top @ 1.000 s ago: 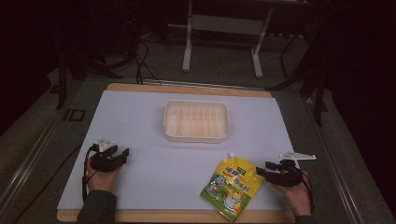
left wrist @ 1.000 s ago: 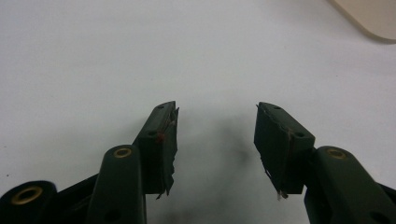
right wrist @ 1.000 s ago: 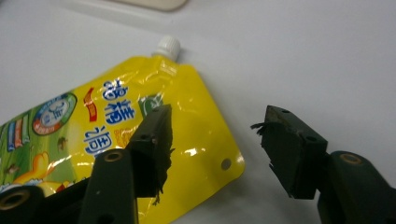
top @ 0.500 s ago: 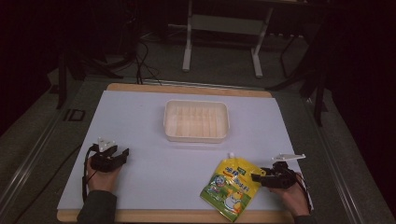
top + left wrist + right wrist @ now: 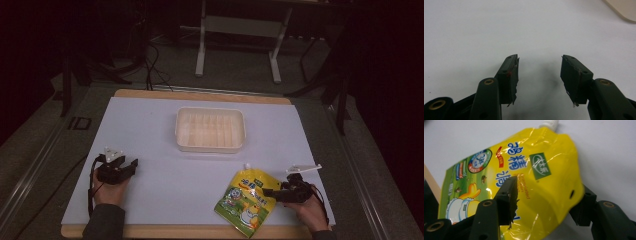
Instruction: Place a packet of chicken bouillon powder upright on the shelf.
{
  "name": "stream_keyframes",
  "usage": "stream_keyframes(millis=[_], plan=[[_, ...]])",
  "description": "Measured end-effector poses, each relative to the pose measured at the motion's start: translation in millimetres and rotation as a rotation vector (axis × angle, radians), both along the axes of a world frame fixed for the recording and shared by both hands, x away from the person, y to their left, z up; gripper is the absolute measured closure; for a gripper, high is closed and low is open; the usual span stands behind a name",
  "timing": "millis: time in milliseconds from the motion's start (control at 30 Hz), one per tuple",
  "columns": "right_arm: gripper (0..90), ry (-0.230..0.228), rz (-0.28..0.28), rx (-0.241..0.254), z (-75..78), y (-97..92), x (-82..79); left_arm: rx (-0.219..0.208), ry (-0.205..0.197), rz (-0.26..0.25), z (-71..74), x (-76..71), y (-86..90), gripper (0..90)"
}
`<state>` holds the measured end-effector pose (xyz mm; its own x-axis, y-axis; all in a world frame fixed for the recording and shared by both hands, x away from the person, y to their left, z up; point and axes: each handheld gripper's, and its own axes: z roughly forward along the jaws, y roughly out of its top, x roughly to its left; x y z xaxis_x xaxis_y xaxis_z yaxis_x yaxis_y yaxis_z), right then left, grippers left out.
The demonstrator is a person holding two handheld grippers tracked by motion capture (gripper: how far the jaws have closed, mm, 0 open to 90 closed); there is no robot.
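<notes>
A yellow and green spouted pouch (image 5: 245,202) with a cartoon duck lies flat near the table's front edge, right of centre. My right gripper (image 5: 268,192) reaches into its right edge from the right. In the right gripper view the pouch (image 5: 536,170) sits between the jaws, one jaw in front of its face and the other behind its edge. The jaws have just been closing around it; I see no firm pinch. My left gripper (image 5: 133,165) rests open on the white sheet at the front left, with nothing between its fingers (image 5: 511,72).
A cream plastic tray (image 5: 210,111) with a ribbed floor stands at the table's middle, beyond both hands; its corner (image 5: 624,7) shows in the left gripper view. White sheet (image 5: 150,125) covers the wooden table. Stand legs and cables lie on the floor behind.
The right gripper has slid left, onto the pouch's right edge. The left hand and the pouch have stayed put.
</notes>
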<state>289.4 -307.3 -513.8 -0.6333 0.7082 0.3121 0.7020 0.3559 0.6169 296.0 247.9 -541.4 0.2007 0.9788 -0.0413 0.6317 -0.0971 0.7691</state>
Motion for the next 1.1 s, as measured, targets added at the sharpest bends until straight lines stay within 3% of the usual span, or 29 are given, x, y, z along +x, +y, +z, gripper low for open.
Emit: stream_keyframes(millis=[167, 233, 367, 533, 733, 933, 1100], plan=[[47.0, -0.016, -0.006, -0.054, -0.7, 12.8, 1.0, -0.001, 0.001, 0.000, -0.1, 0.1, -0.2, 47.9], [53.5, 0.016, -0.037, -0.075, -1.1, 19.1, 4.9, 0.001, 0.000, 0.000, -0.2, 0.1, -0.4, 47.9], [57.5, 0.040, -0.051, -0.106, -2.5, 26.2, 8.6, 0.001, 0.000, 0.000, -0.2, 0.2, -0.5, 47.8], [70.1, 0.048, -0.060, -0.132, -1.8, 28.8, 11.6, 0.001, 0.001, 0.001, -0.2, 0.2, -0.4, 47.8], [86.4, 0.035, -0.070, -0.214, 0.6, 35.5, 12.6, 0.000, 0.002, 0.001, -0.3, 0.2, -0.5, 47.8], [90.0, 0.021, -0.088, -0.164, 1.1, 31.6, 11.8, -0.002, 0.002, 0.000, -0.2, 0.3, -0.2, 47.8], [90.0, -0.011, -0.102, -0.171, 6.2, 34.7, 10.7, -0.002, 0.001, -0.001, -0.2, 0.2, -0.2, 47.8]])
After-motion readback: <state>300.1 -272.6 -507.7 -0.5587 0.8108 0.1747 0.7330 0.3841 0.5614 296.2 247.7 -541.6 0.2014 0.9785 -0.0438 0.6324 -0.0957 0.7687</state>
